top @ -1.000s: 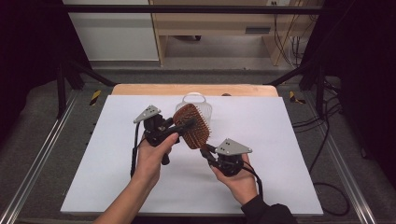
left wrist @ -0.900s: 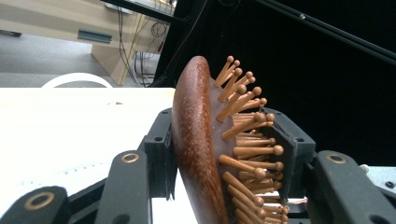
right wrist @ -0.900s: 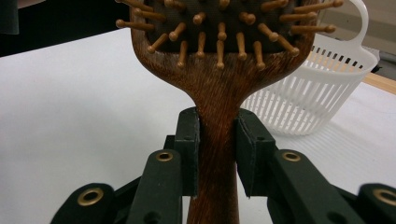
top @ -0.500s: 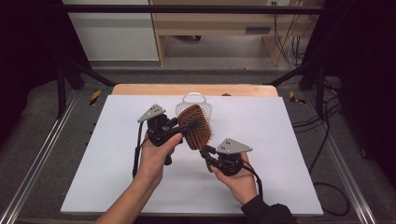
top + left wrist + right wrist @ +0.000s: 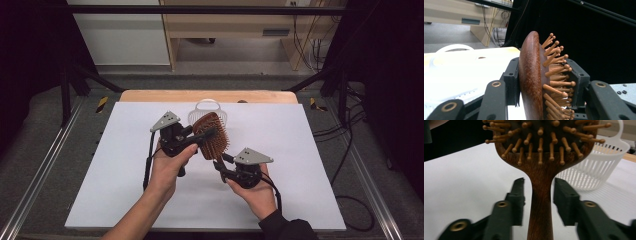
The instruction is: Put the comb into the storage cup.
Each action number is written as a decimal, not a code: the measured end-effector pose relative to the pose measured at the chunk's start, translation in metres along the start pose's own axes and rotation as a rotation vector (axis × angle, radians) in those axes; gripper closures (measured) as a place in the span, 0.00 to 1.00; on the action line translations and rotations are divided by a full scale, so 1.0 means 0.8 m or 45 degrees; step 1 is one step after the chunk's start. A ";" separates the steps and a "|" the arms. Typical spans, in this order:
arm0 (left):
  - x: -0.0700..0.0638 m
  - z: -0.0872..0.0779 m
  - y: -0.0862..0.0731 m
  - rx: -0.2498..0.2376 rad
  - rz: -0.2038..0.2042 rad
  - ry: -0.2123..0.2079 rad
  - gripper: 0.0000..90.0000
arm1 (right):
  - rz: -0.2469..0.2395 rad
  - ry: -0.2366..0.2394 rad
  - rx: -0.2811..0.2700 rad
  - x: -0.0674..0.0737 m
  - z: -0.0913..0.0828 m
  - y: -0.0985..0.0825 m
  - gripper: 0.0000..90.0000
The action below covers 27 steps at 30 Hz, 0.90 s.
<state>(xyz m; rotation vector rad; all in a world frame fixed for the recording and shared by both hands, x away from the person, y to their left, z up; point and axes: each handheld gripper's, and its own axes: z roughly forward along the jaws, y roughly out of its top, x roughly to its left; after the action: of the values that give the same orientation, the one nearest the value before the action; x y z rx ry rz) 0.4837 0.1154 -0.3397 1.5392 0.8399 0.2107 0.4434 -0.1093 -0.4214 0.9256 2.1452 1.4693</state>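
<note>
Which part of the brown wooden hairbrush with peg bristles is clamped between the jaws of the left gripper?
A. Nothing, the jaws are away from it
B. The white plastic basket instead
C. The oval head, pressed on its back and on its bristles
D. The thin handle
C: in the left gripper view the left gripper presses its jaws on the smooth back and the bristle side of the brown wooden hairbrush.

Wooden hairbrush: dark brown oval paddle head with a rounded, polished back, a black cushion and ball-tipped wooden pins; narrow wooden handle. It is raised off the tabletop, just in front of the white slatted basket, tilted on edge, head toward the basket and handle pointing away from it.
</note>
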 end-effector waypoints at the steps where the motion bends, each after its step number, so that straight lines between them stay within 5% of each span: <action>1: 0.000 -0.001 0.001 -0.004 -0.003 0.001 0.59 | 0.000 0.000 0.000 0.000 0.000 0.000 0.59; 8: 0.007 -0.007 0.009 -0.045 -0.010 0.014 0.59 | 0.026 -0.029 0.045 -0.007 -0.012 -0.006 0.30; 13: 0.009 -0.013 0.019 -0.072 -0.002 0.025 0.59 | 0.014 -0.069 -0.040 -0.021 -0.030 -0.014 0.14; 27: 0.012 -0.021 0.062 -0.181 -0.021 0.047 0.59 | 0.099 -0.197 -0.056 -0.080 -0.106 -0.056 0.07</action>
<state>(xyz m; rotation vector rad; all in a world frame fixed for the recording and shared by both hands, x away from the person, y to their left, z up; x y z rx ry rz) 0.4994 0.1380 -0.2945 1.3986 0.8479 0.2817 0.4216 -0.2215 -0.4339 1.0811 1.9788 1.4250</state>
